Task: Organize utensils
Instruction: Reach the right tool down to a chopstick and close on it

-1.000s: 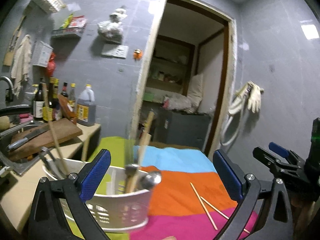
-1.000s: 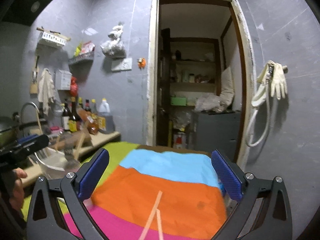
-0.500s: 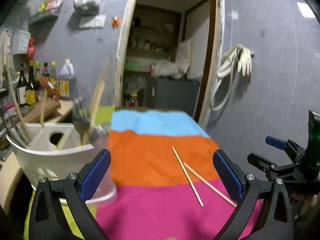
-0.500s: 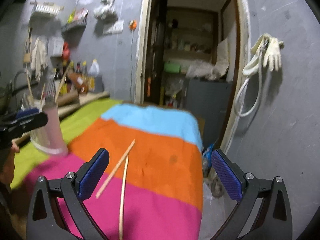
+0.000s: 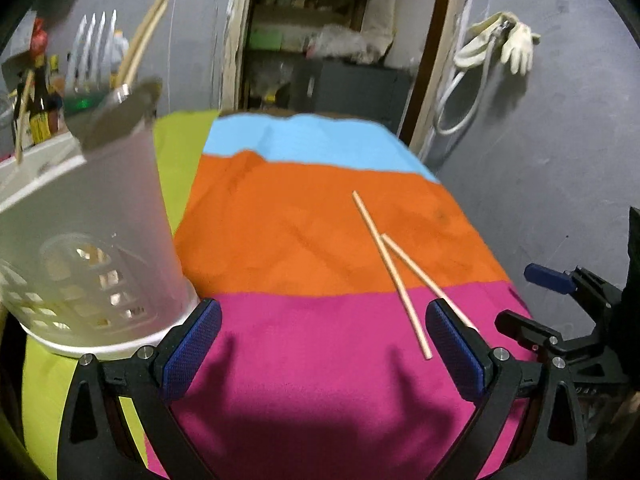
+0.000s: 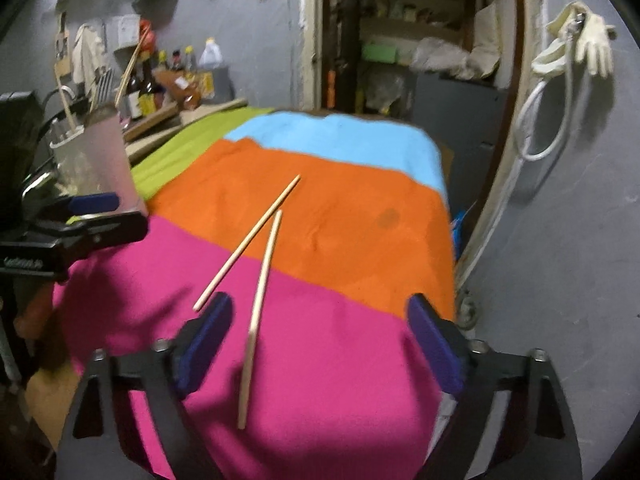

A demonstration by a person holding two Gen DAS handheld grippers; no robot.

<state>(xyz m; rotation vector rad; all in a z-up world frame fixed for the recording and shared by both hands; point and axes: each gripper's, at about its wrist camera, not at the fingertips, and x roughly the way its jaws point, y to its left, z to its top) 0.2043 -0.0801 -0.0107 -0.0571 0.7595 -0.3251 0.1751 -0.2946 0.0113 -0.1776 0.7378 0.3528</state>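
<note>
Striped cloth (image 5: 304,240) carries two chopsticks (image 6: 260,276); doorway at twelve o'clock. Left gripper (image 5: 326,344) gapes empty; right gripper (image 6: 320,344), just narrowing, grips nothing.

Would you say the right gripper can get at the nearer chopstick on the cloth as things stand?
Probably yes. The right gripper is open, its jaws have just been closing, and the nearer chopstick lies bare on the striped cloth between them, nothing covering it; the pads do not press on it yet.

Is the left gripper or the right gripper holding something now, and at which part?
Nothing is held. The left gripper and right gripper are both open above the striped cloth; two thin wooden chopsticks lie loose.
</note>
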